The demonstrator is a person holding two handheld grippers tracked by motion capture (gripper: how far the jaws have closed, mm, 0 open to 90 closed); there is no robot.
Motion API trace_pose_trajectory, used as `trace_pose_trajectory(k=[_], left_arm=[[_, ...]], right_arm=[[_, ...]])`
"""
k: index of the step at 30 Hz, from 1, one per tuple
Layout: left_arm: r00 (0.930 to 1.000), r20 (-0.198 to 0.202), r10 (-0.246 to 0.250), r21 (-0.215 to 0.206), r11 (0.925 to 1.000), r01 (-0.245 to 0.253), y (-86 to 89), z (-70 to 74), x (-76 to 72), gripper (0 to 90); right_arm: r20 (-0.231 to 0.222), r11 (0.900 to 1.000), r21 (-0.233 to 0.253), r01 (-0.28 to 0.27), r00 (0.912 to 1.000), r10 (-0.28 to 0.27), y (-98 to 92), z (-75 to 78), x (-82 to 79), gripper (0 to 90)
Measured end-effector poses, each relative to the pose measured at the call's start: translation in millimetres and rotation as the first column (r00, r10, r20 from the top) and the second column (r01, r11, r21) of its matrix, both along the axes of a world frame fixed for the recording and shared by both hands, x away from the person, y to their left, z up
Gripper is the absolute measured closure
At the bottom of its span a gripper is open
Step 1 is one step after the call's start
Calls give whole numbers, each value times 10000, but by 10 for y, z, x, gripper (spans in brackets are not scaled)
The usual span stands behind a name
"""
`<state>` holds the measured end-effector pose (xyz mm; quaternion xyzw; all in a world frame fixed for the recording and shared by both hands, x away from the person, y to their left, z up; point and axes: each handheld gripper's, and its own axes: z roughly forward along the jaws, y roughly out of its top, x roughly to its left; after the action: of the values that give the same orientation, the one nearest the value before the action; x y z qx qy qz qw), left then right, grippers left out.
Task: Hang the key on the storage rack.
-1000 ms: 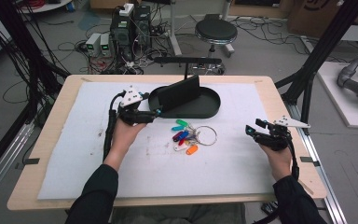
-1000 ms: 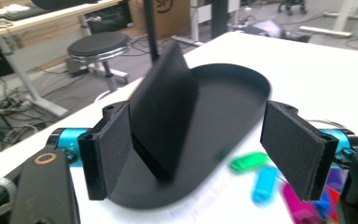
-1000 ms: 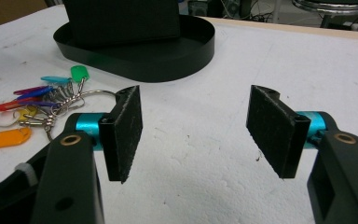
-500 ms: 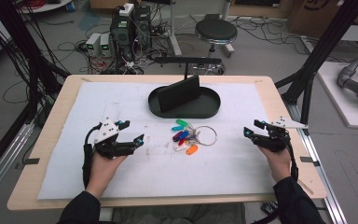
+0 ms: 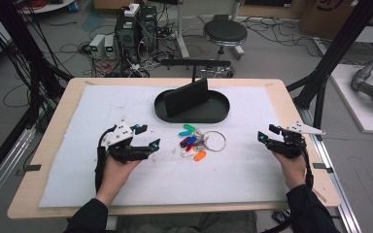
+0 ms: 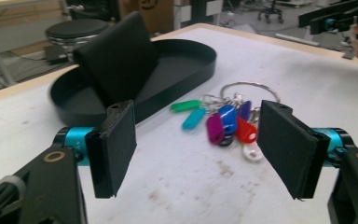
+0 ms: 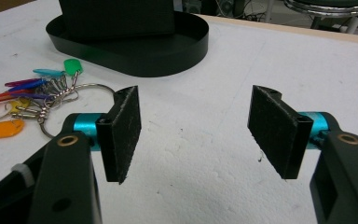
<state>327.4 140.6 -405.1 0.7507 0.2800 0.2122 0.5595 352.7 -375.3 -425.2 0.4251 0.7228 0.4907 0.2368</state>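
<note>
Coloured plastic key tags on a metal ring, the bunch of keys (image 5: 196, 143) lies flat on the white table cover (image 5: 126, 104), just in front of the black oval tray (image 5: 218, 114) holding an upright black panel (image 5: 187, 96). The tags fan toward the person's left, the ring toward the right. The left gripper (image 5: 150, 144) sits nearer, just beside the tags, jaws wide apart and holding nothing, aimed at them. The right gripper (image 5: 263, 137) rests well apart, equally wide and unloaded.

Left tool (image 5: 147, 137) pulled back from black tray (image 5: 192, 114), now left of key bunch (image 5: 197, 142).
</note>
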Motion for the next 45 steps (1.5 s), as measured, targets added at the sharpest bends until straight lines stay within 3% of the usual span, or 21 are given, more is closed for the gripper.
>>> trace_pose_trajectory(k=[8,12,24,32,41,45], left_arm=[[9924,-652,-1039,150,9943,1051,-412,-44,160,379],[9909,-682,-1165,417,9920,1195,-618,-69,260,439],[9856,-1000,-1363,260,9899,1395,-1114,-144,669,537],[9837,-1120,-1409,906,9843,1513,-1407,-142,880,597],[9730,-1965,-1207,1794,9712,1567,-1709,-258,1120,604],[9640,-2473,-982,2126,9651,1529,-1778,-334,1212,604]], right_arm=[[34,10000,-53,-24,10000,24,-3,-5,7,352],[-10,10000,-25,-64,10000,64,1,-9,13,352],[3,10000,13,-79,10000,79,-2,-13,24,352],[57,10000,21,-94,9999,94,-9,-10,23,353],[28,9999,111,-109,9999,108,-13,-5,17,353],[30,9998,131,-117,9999,117,-13,-3,14,353]])
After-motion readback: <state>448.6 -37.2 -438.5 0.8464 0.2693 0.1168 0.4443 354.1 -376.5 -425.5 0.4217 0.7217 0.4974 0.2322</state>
